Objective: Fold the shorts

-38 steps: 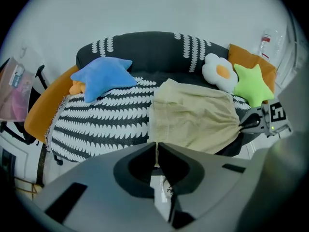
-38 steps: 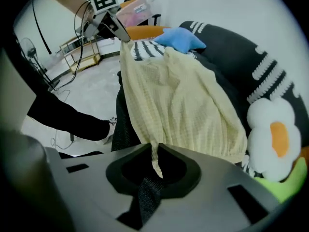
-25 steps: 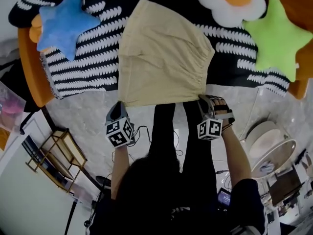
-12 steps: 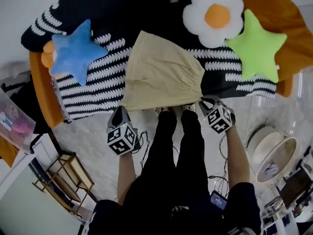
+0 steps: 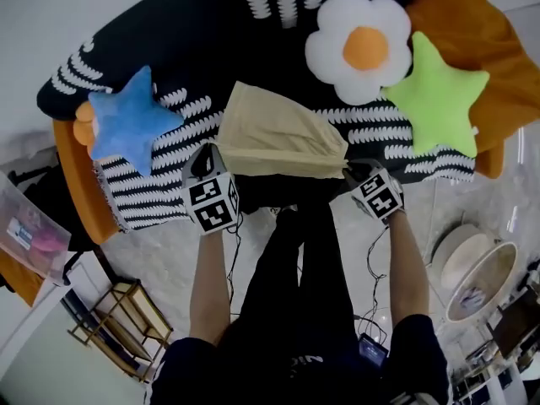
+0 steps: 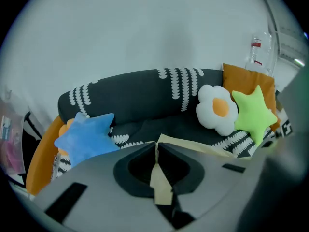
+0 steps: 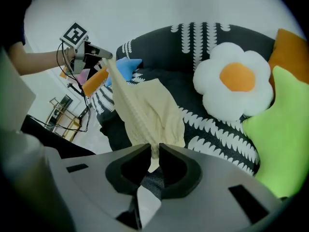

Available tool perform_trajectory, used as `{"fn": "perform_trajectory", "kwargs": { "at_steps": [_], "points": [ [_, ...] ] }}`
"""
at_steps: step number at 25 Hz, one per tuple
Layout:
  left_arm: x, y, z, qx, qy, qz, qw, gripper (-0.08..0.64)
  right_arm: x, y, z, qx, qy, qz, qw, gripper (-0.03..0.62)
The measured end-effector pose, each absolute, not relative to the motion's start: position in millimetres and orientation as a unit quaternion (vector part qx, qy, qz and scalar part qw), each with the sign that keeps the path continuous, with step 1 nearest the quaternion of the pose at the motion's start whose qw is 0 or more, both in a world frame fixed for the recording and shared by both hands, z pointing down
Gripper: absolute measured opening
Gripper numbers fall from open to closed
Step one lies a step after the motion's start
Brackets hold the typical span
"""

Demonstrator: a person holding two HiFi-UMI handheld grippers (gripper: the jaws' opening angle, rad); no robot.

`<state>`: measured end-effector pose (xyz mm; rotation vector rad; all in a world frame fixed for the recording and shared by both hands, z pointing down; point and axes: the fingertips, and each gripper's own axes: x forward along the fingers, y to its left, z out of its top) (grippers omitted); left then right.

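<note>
Fingers (image 6: 130, 153) of our left gripper (image 5: 218, 152) and right gripper (image 5: 348, 173) pinch the near corners of the shorts (image 5: 283, 137), held up above the sofa (image 5: 270, 40); we judge this soft, light, sagging cloth best gripped at corners.

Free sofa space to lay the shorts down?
Free: the dark seat between blue star and flower, behind the shorts. Narrow striped strip between blue star and shorts. Crowded on the right: flower and green star packed together.
</note>
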<state>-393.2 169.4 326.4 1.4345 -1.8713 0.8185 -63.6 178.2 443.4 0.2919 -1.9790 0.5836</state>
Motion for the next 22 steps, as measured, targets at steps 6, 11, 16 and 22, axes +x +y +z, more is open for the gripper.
{"fn": "perform_trajectory", "kwargs": {
  "at_steps": [6,11,16,22],
  "points": [
    [-398.2,80.2,372.3,0.570,-0.669,0.379,0.291,0.020,-73.8,144.7,481.2,0.108,-0.814,0.251,0.512,0.061],
    [-389.7,24.0,421.7,0.582,-0.615,0.432,0.311,0.020,-67.7,117.0,505.0,0.094,-0.803,0.269,0.523,0.061],
    [-390.4,3.5,469.0,0.572,-0.568,0.530,0.262,0.033,-66.2,99.1,530.4,0.094,-0.795,0.308,0.514,0.105],
    [-392.8,-7.1,472.3,0.579,-0.601,0.464,0.298,0.252,-65.2,74.4,516.5,0.136,-0.804,0.388,0.431,0.231]
  ]
}}
